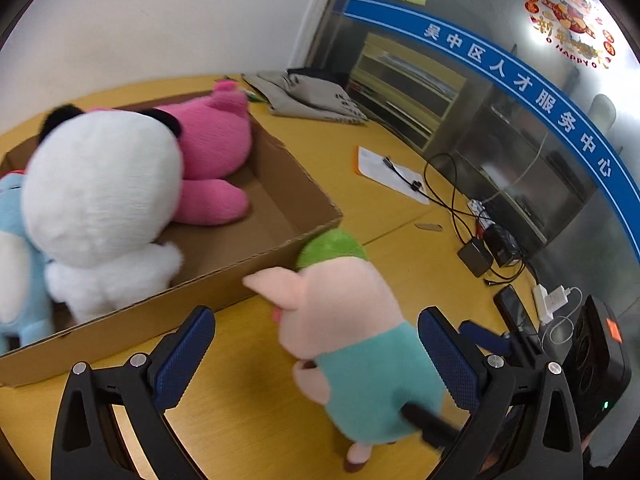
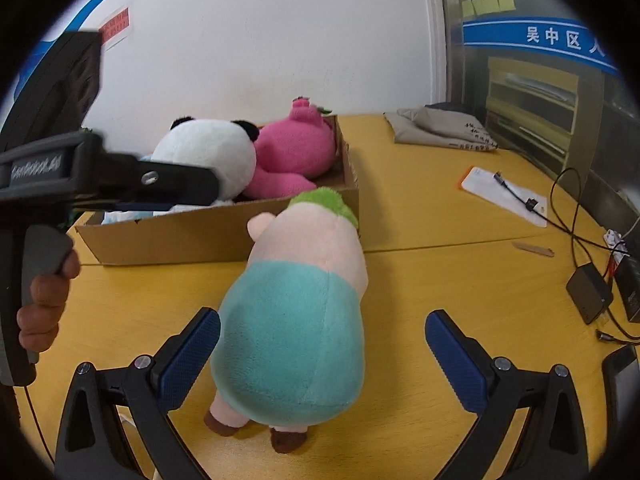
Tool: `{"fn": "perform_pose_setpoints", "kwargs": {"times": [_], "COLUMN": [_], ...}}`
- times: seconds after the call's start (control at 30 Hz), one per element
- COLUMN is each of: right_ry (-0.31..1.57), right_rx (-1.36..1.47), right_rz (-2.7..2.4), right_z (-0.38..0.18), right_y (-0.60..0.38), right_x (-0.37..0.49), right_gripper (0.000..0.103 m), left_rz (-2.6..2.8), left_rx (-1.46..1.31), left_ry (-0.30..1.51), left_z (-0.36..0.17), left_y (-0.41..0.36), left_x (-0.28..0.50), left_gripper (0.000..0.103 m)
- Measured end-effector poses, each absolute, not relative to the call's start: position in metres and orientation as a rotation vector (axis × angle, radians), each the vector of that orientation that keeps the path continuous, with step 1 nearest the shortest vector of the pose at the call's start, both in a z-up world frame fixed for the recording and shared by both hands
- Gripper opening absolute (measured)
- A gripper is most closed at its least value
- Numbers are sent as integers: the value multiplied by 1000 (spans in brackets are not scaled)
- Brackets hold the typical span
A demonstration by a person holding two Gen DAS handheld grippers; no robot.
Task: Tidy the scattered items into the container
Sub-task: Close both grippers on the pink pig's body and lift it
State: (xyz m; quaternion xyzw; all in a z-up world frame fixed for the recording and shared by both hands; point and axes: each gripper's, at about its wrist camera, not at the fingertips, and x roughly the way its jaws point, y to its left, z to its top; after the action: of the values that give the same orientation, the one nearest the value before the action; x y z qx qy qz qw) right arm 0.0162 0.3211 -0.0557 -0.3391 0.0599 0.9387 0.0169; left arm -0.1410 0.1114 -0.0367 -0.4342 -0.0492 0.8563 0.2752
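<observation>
A pig plush (image 1: 352, 344) (image 2: 296, 320) in a teal shirt with a green cap stands on the yellow table, leaning against the cardboard box (image 1: 256, 268) (image 2: 172, 236). In the box lie a white panda plush (image 1: 100, 200) (image 2: 208, 152), a pink plush (image 1: 216, 148) (image 2: 296, 152) and a light blue plush (image 1: 16, 264). My left gripper (image 1: 316, 352) is open, its fingers on either side of the pig. My right gripper (image 2: 322, 356) is open just behind the pig's back, straddling it. The left gripper's body (image 2: 60, 168) shows at the left of the right wrist view.
On the table lie a grey folded cloth (image 1: 308, 96) (image 2: 444, 128), a paper sheet (image 1: 388, 172) (image 2: 504, 196), black cables and adapters (image 1: 476, 256) (image 2: 588, 292), a phone (image 1: 512, 308) and a white charger (image 1: 552, 300). A wall and glass partition stand behind.
</observation>
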Motion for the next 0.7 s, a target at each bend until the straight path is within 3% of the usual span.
{"fn": "perform_pose_setpoints", "kwargs": {"times": [0.27, 0.33, 0.43, 0.57, 0.7], "right_ry": [302, 308, 313, 296, 241], "right_rx": [-1221, -1220, -1198, -1145, -1059], "right_rz": [2985, 3018, 3049, 3065, 3093], "right_z": [-82, -85, -86, -82, -61], "right_y": [324, 323, 322, 322, 317], "right_x": [3, 4, 9, 17, 23], "right_gripper": [101, 87, 78, 73, 72], "left_rz": [2197, 2168, 2177, 2147, 2172], "left_rx": [-1258, -1270, -1268, -1250, -1177], "left_ry": [-105, -79, 10, -31, -48], "left_z": [-70, -77, -81, -73, -49], "left_y": [143, 150, 158, 153, 148], "left_x": [-172, -173, -171, -170, -166], "left_gripper": [102, 99, 88, 79, 78]}}
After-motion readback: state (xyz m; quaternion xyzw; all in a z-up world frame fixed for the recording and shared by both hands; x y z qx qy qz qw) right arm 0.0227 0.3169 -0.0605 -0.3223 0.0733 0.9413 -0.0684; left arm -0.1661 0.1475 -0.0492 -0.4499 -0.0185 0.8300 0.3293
